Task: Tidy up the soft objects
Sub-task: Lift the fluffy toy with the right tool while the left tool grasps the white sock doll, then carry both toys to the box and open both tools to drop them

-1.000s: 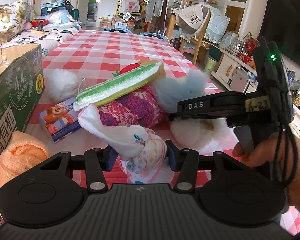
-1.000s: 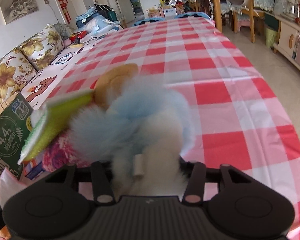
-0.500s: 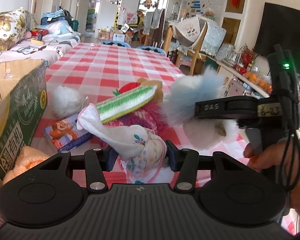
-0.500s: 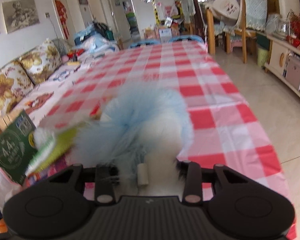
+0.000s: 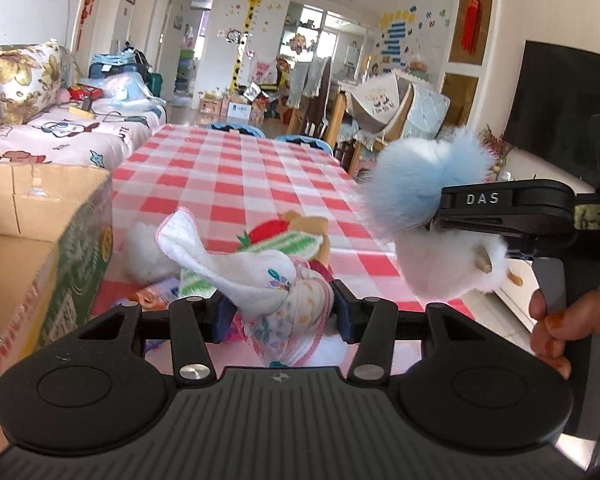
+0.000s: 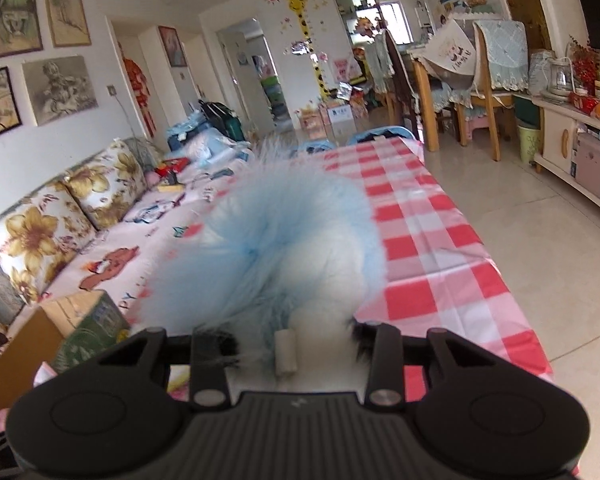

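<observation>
Your left gripper (image 5: 279, 312) is clamped on a bunched white cloth with pink trim and small flower prints (image 5: 276, 280); its blue pads (image 5: 223, 316) press the bundle from both sides, and one corner sticks up and to the left. Your right gripper (image 6: 292, 344) has closed on a fluffy blue-and-white plush toy (image 6: 276, 248), held clear above the red-and-white checked tablecloth (image 5: 236, 184). In the left wrist view that toy (image 5: 428, 208) hangs at the right, pinched in the black fingers (image 5: 500, 208), with your right hand (image 5: 560, 324) on the handle below. Beyond the cloth, on the table, lie a green-and-white striped soft piece (image 5: 292, 246), a white furry ball (image 5: 144, 252) and a small printed packet (image 5: 160, 294). An open cardboard box (image 5: 52, 240) stands at the table's left edge. A sofa with floral cushions (image 6: 60, 216) runs along the left wall.
</observation>
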`<state>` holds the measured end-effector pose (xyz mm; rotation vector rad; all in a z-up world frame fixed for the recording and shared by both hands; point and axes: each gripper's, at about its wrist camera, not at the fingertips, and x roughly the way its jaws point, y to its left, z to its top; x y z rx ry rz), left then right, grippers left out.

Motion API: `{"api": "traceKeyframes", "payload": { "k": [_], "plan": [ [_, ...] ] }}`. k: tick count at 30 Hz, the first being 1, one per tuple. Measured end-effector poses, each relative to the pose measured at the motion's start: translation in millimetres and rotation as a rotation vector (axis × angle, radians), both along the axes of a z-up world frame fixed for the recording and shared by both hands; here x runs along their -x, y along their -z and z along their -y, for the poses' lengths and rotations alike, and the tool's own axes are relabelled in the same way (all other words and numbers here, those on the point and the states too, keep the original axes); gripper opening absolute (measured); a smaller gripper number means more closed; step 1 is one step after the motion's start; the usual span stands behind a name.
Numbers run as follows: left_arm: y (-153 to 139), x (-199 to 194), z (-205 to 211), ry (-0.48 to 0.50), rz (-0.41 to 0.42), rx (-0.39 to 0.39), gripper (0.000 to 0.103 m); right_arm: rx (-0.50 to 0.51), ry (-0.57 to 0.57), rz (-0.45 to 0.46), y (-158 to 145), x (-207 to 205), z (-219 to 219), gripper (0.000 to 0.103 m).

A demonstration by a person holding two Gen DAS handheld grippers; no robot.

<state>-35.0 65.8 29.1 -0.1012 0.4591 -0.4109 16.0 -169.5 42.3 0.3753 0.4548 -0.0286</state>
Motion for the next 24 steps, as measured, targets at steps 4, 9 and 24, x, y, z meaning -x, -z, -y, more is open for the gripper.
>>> {"api": "traceKeyframes", "payload": {
  "k": [4,9,24],
  "plan": [
    [-7,2,-8,-0.016,0.020,0.018,0.061,-0.037,-0.037,0.030,-10,2,-10,0.037],
    [-12,5,-17,-0.040,0.043,0.036,0.061,-0.064,-0.095,0.051,-19,2,-26,0.037],
    [-32,9,-53,-0.145,0.086,0.109,0.061,-0.167,-0.282,0.115,-39,0,-72,0.037]
  ]
}}
